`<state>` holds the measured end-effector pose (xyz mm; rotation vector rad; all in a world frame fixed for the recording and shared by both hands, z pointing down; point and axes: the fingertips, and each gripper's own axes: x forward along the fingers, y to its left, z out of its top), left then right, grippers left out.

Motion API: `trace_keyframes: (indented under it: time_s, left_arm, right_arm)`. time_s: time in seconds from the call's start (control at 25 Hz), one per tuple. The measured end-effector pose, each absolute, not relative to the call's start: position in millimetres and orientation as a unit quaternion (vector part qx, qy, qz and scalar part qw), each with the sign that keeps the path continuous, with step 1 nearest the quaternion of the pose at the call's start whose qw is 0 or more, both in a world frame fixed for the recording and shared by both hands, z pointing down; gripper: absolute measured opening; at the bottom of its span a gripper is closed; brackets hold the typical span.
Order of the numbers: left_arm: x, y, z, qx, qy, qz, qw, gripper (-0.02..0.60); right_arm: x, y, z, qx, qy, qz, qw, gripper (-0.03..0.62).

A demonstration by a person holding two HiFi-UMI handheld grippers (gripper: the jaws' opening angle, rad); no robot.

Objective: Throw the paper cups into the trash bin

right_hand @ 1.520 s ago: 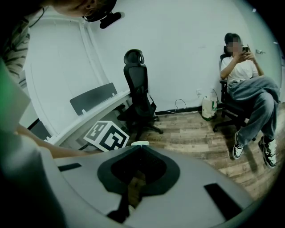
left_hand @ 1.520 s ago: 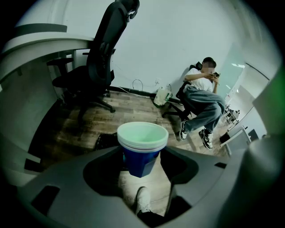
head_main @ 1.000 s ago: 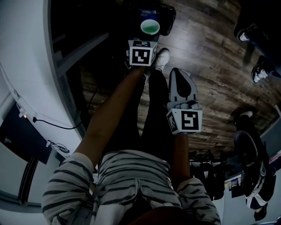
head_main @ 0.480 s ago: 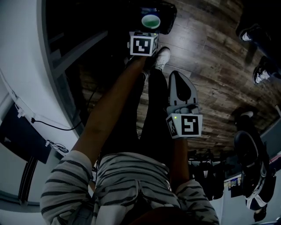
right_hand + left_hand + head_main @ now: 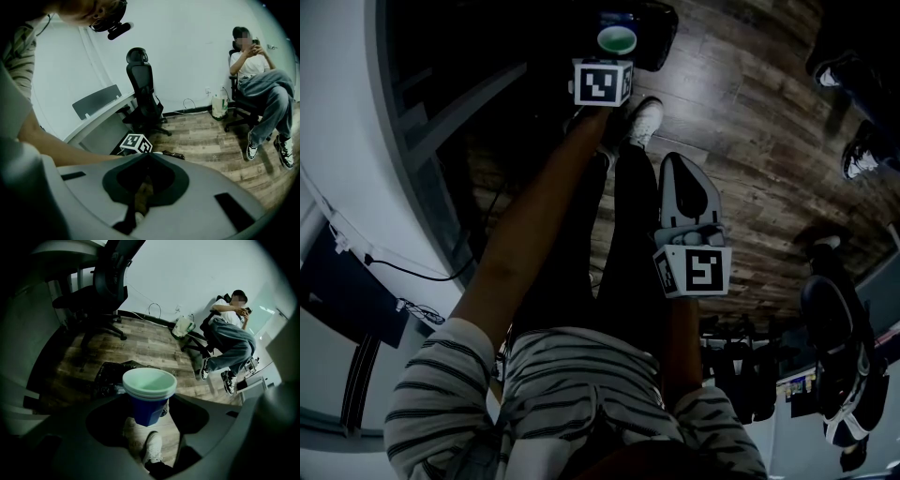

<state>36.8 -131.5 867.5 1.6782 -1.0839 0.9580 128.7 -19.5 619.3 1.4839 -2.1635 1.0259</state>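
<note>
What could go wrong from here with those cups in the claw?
The left claw holds the nested cups near the edge of the trash bin, not clearly over its opening; released now, they might miss and land by the shoe. The two cups could also separate while falling, one bouncing off the rim.

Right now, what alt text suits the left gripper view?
The left gripper grips stacked blue paper cups, a black-bagged trash bin just beyond them on the wood floor. A person sits by the white wall.
</note>
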Motion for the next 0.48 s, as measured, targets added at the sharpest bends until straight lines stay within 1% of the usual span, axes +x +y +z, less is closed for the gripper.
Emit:
trace_keyframes:
  time_s: [0.48]
  left_arm:
    - [37, -140, 887, 0.669, -0.431, 0.398, 0.456, 0.278]
  right_arm:
    - [130, -24, 629, 0.518, -0.755, 0.367, 0.167, 0.009]
